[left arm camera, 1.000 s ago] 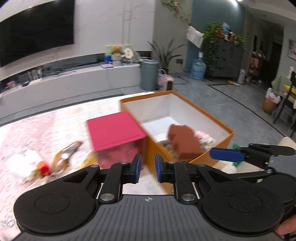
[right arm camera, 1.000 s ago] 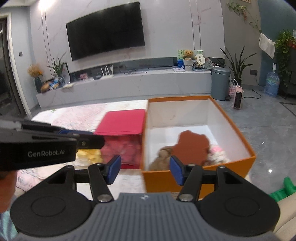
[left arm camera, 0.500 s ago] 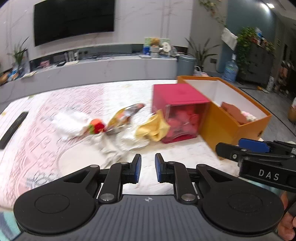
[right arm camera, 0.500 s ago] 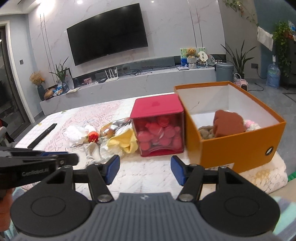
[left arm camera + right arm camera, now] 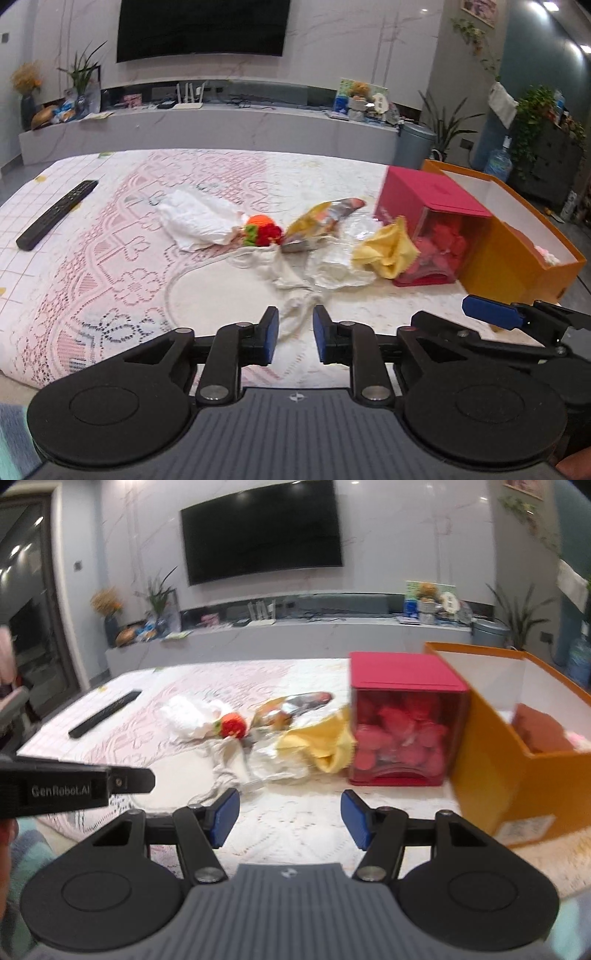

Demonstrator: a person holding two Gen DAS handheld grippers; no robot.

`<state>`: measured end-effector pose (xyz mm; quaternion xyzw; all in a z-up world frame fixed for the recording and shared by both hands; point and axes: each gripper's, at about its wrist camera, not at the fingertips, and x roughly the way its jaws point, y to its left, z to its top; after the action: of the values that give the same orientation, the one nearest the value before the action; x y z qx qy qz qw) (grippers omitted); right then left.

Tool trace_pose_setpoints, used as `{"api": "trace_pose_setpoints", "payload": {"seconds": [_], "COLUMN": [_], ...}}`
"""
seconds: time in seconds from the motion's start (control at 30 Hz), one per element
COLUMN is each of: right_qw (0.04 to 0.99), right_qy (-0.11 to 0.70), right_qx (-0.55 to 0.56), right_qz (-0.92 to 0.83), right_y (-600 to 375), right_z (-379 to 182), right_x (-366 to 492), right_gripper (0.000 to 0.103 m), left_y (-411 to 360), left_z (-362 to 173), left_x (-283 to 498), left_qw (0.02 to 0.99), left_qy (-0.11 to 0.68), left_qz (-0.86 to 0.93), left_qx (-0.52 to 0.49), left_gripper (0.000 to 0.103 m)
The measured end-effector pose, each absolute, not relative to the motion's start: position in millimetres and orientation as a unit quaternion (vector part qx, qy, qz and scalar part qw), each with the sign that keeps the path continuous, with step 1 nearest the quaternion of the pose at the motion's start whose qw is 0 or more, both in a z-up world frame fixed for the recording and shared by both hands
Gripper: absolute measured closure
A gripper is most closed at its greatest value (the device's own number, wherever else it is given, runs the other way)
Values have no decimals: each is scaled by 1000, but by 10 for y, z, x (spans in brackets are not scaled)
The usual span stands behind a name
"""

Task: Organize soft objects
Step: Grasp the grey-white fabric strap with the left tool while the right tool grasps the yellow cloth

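Left gripper [image 5: 294, 336], jaws opening and empty, hovers above a white cloth strip [image 5: 295, 314] stretching away from it; right gripper [image 5: 290, 819] spread, empty.

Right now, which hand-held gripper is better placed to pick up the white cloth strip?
Probably left: the left hand-held gripper lines up with the white cloth strip, jaws opening. The right hand-held gripper faces bare tablecloth.

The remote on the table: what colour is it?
Black remote, clearest in the left wrist view.

Marble wall [image 5: 406, 535] with black television [image 5: 264, 530] above a grey console [image 5: 221, 129].
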<state>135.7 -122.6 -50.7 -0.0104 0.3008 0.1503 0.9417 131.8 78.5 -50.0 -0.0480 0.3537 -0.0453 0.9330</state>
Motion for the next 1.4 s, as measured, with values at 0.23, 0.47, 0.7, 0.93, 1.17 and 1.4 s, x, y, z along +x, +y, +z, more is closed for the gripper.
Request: {"api": "trace_pose_setpoints", "payload": {"seconds": [0.23,0.47,0.7,0.93,1.17,1.4], "right_qw": [930,930,944,943,944,938], "right_qy": [308,297,288,303,295,292], "right_qx": [-78,-126,-88,-41,-32,-31], "right_qz": [184,178,135,129,146,185], "right_y": [-970,-838,-851,-880,-907,-940], "right_z": [-627,-668,-754,-869,-804,-687], "right_x": [1640,2007,2282,2455,2275,1887], "right_gripper": [43,47,48,96,103,103], "left_y": [826,775,906,860,855,882], "left_z": [-468,-575,-792,-845,-808,-805], "left_x": [1635,1949,2069,2103,2056,1998], "left_qw": [929,919,906,906,908,898], "left_qy": [364,383,407,414,407,420], "left_qz": [-67,-92,-90,-70,-80,-100], "left_qx": [-15,-14,-69,-56,-57,-85], "left_gripper": [63,61,61,61,60,60]}}
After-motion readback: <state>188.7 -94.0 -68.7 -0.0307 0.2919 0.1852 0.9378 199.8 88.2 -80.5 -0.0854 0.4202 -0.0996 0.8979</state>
